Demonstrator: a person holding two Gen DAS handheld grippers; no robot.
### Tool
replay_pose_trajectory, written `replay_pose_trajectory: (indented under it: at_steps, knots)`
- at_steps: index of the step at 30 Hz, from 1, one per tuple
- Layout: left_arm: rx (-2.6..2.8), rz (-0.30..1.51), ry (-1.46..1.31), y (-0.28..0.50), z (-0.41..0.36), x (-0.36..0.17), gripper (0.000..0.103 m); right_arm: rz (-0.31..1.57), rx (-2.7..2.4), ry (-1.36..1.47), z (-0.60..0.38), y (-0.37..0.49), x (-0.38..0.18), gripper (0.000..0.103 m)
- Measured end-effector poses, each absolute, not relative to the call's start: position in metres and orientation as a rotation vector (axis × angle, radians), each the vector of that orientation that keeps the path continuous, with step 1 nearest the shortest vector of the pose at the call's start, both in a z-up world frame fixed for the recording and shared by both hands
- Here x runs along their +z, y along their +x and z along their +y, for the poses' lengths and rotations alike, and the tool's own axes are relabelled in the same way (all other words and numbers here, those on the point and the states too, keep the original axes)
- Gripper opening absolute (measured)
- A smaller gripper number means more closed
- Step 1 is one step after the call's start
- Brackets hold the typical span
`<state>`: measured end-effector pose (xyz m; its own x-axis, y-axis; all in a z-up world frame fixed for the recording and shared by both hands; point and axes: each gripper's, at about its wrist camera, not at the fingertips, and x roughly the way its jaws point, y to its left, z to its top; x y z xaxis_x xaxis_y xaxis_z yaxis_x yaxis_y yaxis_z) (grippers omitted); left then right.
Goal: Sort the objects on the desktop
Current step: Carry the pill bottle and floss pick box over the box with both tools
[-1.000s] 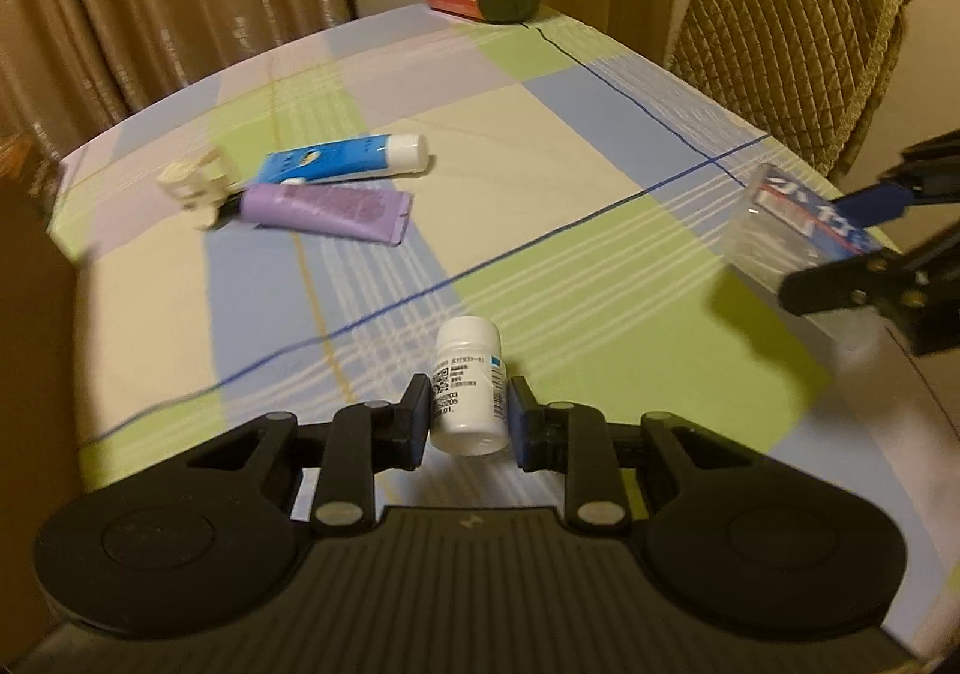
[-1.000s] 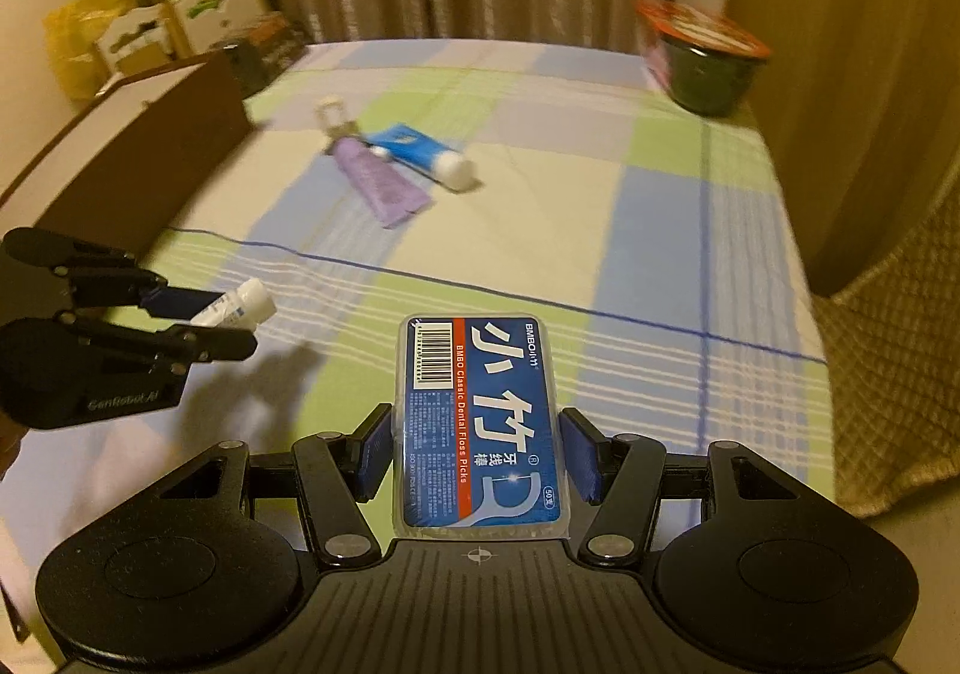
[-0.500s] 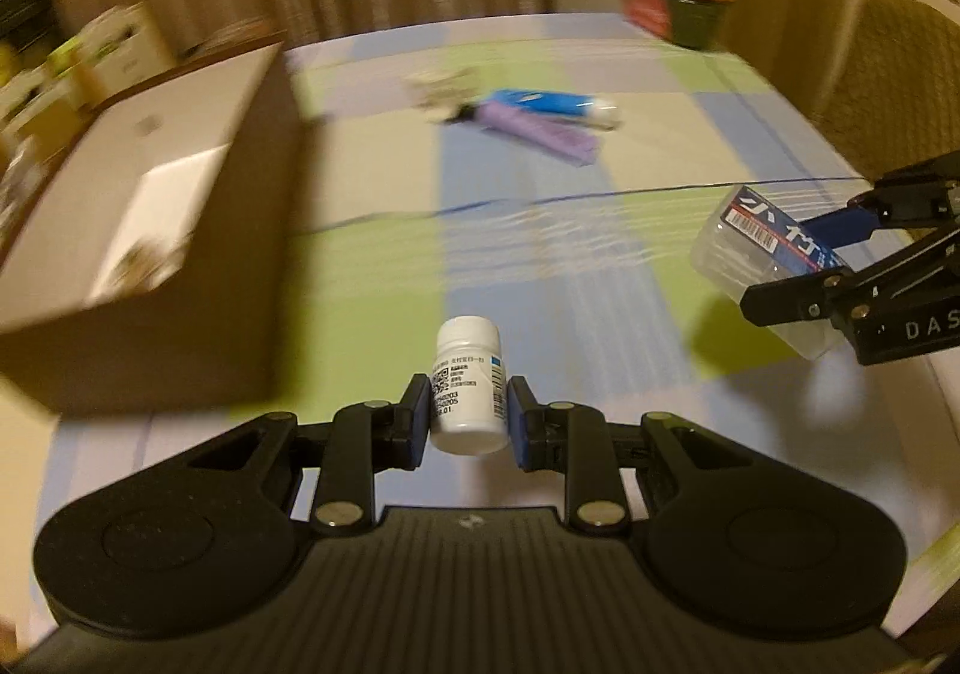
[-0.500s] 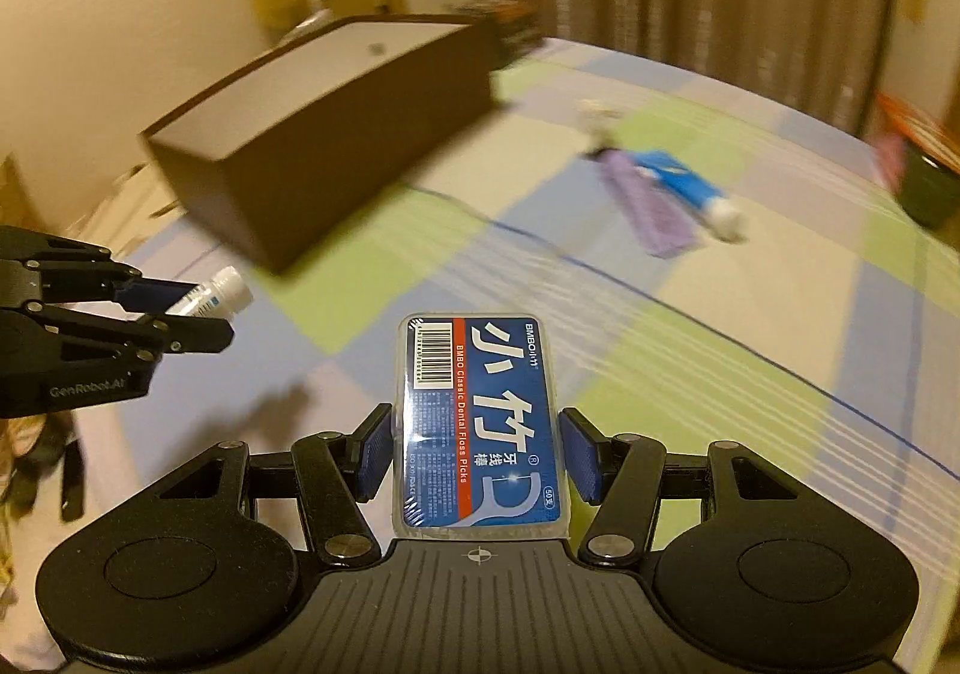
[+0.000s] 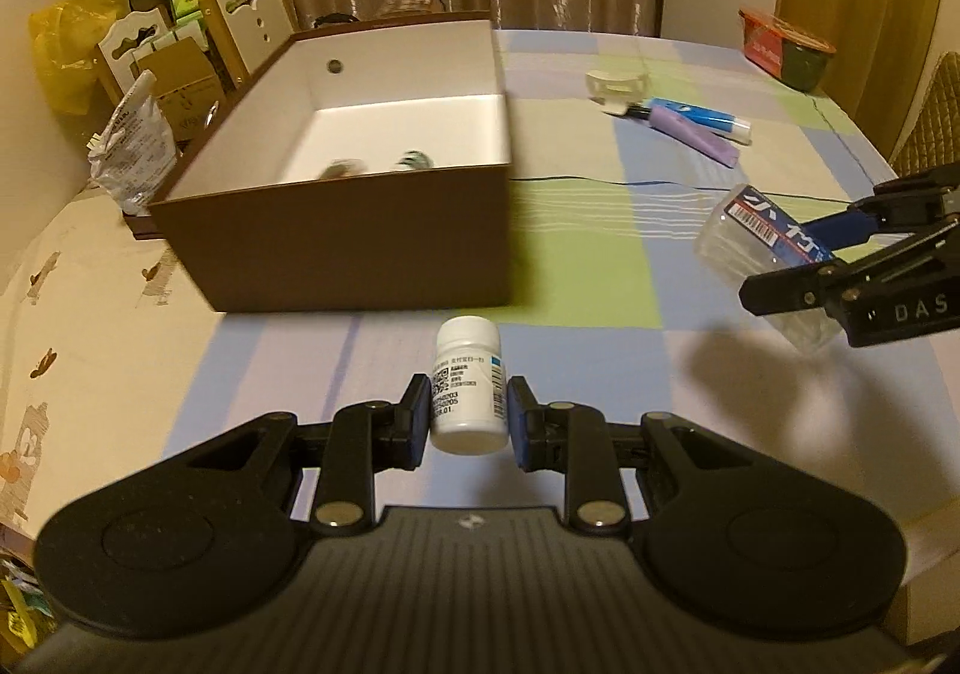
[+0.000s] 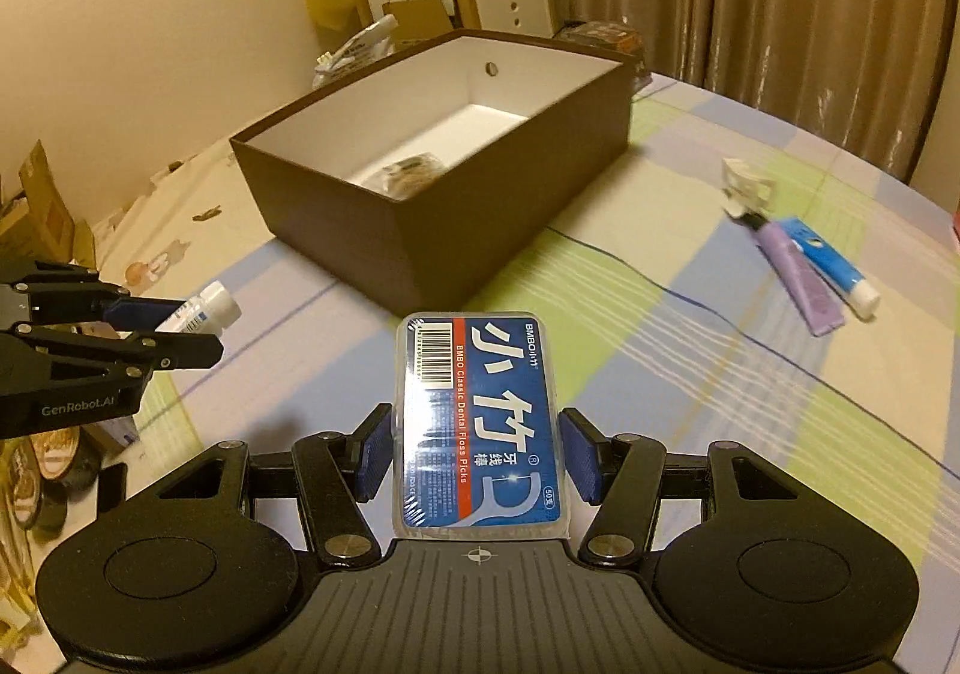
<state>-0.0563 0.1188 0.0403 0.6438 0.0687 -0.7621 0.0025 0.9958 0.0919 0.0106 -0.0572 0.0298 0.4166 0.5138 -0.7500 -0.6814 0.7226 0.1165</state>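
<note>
My left gripper [image 5: 469, 422] is shut on a small white pill bottle [image 5: 469, 383], held above the checked tablecloth in front of an open brown box [image 5: 336, 230]. My right gripper [image 6: 477, 455] is shut on a clear dental floss pick box with a blue label [image 6: 477, 422]. The floss box also shows in the left wrist view [image 5: 774, 248], right of the brown box. The pill bottle shows in the right wrist view [image 6: 201, 311] at the left. The brown box [image 6: 456, 230] has a white inside with a few small items on its floor.
A purple tube [image 5: 699, 137], a blue tube [image 5: 702, 113] and a white clip-like piece [image 5: 618, 86] lie on the table beyond the box. A red-lidded bowl [image 5: 786, 50] stands at the far right. Chairs, bags and cartons stand behind the box.
Both grippers have swung left with their loads still held. The brown box has come into view and now sits close in front; the tubes have shifted to the right.
</note>
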Motion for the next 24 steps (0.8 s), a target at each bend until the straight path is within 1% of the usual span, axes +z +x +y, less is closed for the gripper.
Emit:
replay_pose_trajectory:
  at_steps: [10,16,24]
  knots:
    - [-0.002,0.853,0.093,-0.074,0.186,0.049,0.022,0.862,0.706,-0.213,-0.018,-0.001,0.034,0.057]
    - [0.008,0.849,0.073,-0.072,0.195,0.045,0.022,0.852,0.737,-0.251,-0.016,0.011,0.038,0.057]
    - [0.053,0.847,0.029,-0.064,0.187,0.049,0.022,0.819,0.768,-0.248,-0.029,0.033,0.048,0.057]
